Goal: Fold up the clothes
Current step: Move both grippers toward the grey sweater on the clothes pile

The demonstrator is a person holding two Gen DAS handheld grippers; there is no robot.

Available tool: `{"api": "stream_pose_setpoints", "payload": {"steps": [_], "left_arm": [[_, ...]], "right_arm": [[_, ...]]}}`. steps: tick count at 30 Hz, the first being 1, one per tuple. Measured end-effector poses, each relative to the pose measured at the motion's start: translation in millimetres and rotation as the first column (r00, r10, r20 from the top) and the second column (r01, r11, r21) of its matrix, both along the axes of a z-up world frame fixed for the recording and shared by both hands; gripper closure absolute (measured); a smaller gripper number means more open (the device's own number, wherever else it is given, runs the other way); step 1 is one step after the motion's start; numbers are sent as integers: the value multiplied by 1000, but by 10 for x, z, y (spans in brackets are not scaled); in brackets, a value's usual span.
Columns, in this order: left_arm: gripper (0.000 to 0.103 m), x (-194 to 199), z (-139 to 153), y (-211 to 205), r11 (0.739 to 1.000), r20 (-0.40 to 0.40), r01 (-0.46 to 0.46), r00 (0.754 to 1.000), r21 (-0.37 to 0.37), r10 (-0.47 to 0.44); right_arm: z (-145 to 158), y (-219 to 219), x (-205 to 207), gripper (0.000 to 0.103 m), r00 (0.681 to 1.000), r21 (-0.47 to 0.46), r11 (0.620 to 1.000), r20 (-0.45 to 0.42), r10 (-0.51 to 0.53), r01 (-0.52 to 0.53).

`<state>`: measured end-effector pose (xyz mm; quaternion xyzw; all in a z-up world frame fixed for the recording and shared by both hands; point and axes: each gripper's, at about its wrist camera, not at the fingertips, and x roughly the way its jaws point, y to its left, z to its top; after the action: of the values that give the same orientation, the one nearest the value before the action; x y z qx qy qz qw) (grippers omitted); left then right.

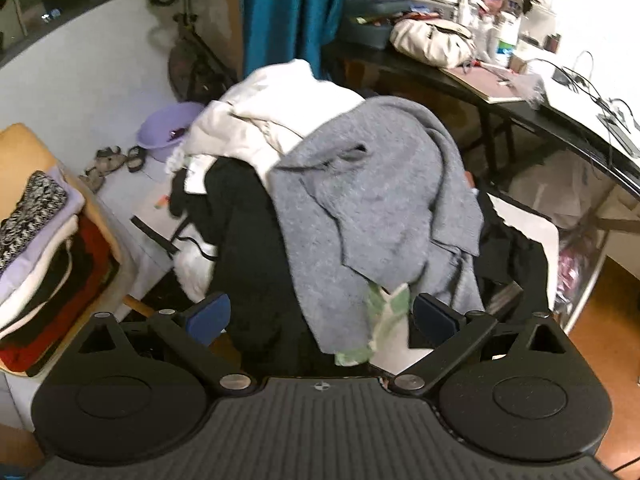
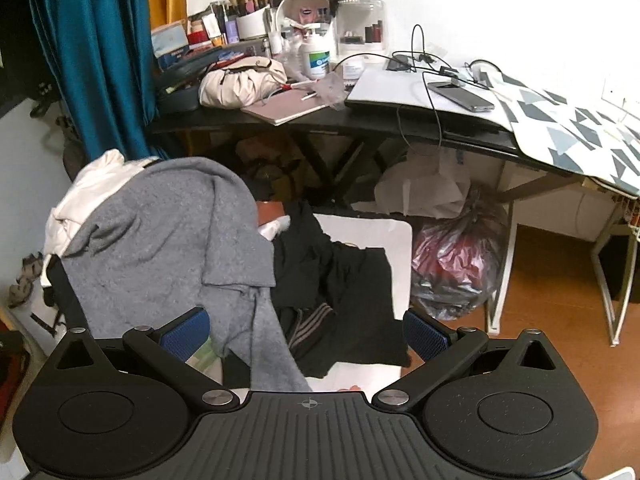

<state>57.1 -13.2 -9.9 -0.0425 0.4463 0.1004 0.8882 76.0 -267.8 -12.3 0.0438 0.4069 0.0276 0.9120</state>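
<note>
A heap of unfolded clothes lies ahead. A grey knit garment (image 1: 372, 208) drapes over the top of it, above a cream garment (image 1: 280, 120), black clothes (image 1: 248, 248) and a green-and-white piece (image 1: 384, 320). My left gripper (image 1: 322, 316) is open and empty, just in front of the heap. In the right wrist view the grey garment (image 2: 168, 248) hangs at left and a black garment with grey stripes (image 2: 340, 292) lies on a white surface (image 2: 384, 232). My right gripper (image 2: 306, 334) is open and empty above them.
A stack of folded clothes (image 1: 36, 264) sits on a wooden chair at the left. A cluttered black desk (image 2: 360, 120) with cosmetics, a laptop and cables stands behind. A plastic bag (image 2: 456, 256) lies under it. A purple basin (image 1: 168, 128) and sandals are on the floor. A teal curtain (image 2: 92, 52) hangs behind.
</note>
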Motion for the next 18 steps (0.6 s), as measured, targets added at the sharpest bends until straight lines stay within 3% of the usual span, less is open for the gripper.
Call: {"api": "stream_pose_setpoints", "payload": {"steps": [6, 13, 18], "left_arm": [[2, 7, 20, 81, 998, 28, -10, 1000, 60, 9], [2, 139, 2, 158, 999, 65, 37, 997, 31, -39], [2, 320, 33, 261, 997, 94, 76, 993, 15, -77]], "right_arm": [[-73, 72, 30, 1, 1000, -19, 1000, -8, 2, -2], [-104, 224, 60, 1, 999, -97, 995, 5, -34, 34], [-65, 327, 112, 1, 997, -102, 992, 28, -71, 73]]}}
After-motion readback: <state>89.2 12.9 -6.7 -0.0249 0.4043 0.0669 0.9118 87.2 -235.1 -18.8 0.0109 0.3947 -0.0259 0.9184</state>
